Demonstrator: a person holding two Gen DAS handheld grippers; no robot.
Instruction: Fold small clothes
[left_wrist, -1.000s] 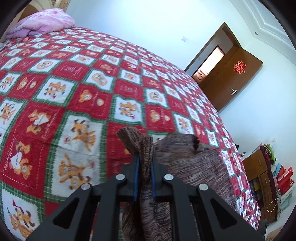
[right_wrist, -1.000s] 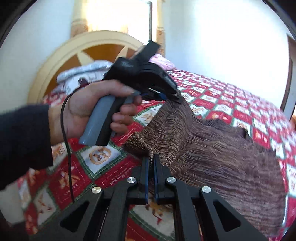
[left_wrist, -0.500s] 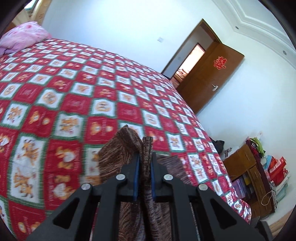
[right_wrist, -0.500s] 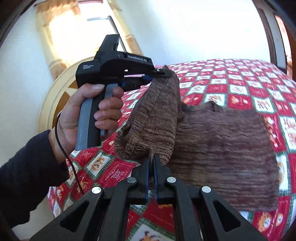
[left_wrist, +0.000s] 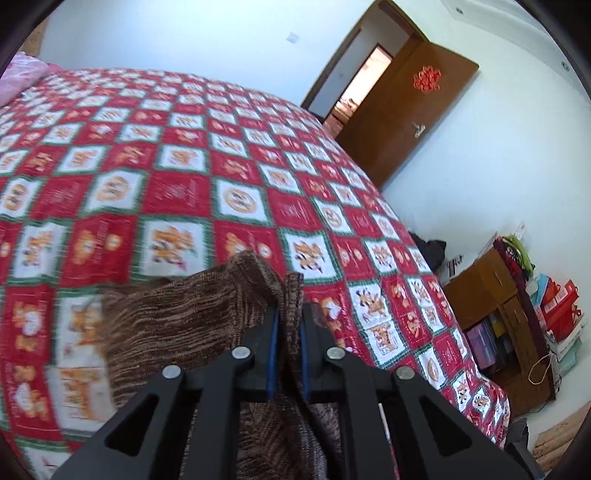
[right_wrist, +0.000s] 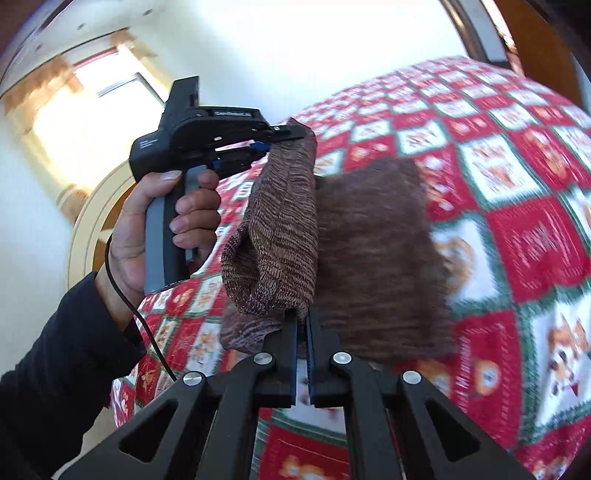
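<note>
Bed: a quilt (left_wrist: 177, 192) of red and white squares edged in green, with small orange figures, covers the whole bed; a pink pillow (left_wrist: 18, 79) lies at its far corner.
Room: white walls; a brown wooden door (left_wrist: 402, 122) with a red ornament stands open; a low wooden cabinet (left_wrist: 491, 314) with bags and boxes beside it stands past the foot of the bed; in the right wrist view, a round pale headboard (right_wrist: 94, 221) under a bright window (right_wrist: 92, 122).
Garment: a brown, mottled knit piece (right_wrist: 362, 251), ribbed, partly lifted off the quilt; one edge hangs as a doubled fold between the two tools, the rest drapes down onto the bed.
Left tool (left_wrist: 287, 314): closed on an edge of the knit, held by a hand (right_wrist: 147, 229) in a dark sleeve (right_wrist: 55, 369).
Right tool (right_wrist: 302, 321): closed on the lower edge of the fold.
</note>
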